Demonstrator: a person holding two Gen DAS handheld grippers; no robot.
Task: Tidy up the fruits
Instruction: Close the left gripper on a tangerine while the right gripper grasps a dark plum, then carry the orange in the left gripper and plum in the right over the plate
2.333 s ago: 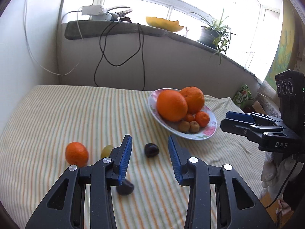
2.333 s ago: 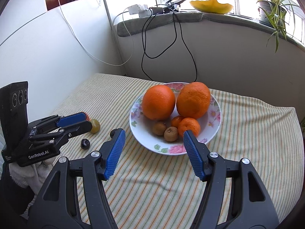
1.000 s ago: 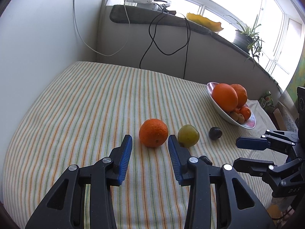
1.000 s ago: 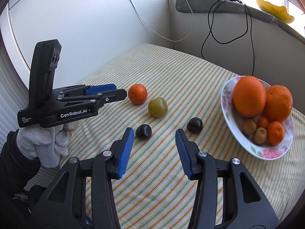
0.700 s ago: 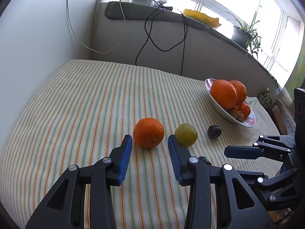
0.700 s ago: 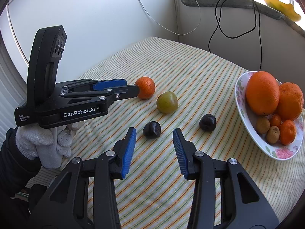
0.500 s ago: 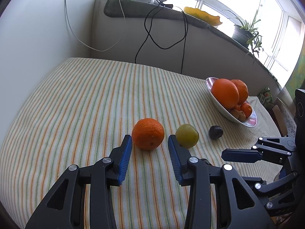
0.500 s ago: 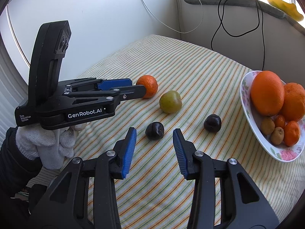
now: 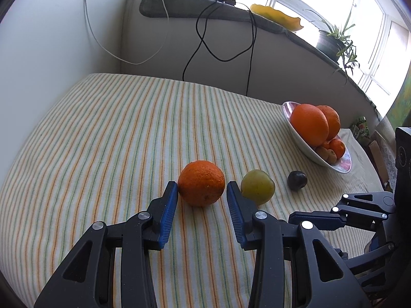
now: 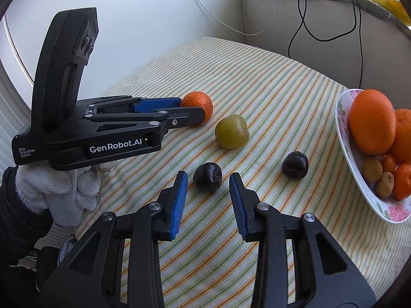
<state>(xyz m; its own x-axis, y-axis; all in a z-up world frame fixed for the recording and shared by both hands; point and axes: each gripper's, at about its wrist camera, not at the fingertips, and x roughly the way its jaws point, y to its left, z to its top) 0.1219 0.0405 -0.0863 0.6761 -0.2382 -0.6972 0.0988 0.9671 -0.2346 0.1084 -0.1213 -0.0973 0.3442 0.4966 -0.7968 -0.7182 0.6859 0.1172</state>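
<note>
Right wrist: dark plum (image 10: 207, 176) just beyond closing right tool (image 10: 208, 182).

Loose mandarin (image 9: 201, 183), green plum (image 9: 257, 190), dark plums (image 10: 207, 176) beside bowl (image 10: 345, 143).

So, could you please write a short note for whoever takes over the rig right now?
Left gripper: jaws open around the loose orange, not gripping.
Right gripper: jaws closing, nearer plum just ahead of them, not gripped.
Done: bowl holds oranges, small citrus and kiwis.
Left: the orange, green fruit and both plums, second nearer the bowl, still lie on the striped cloth.
</note>
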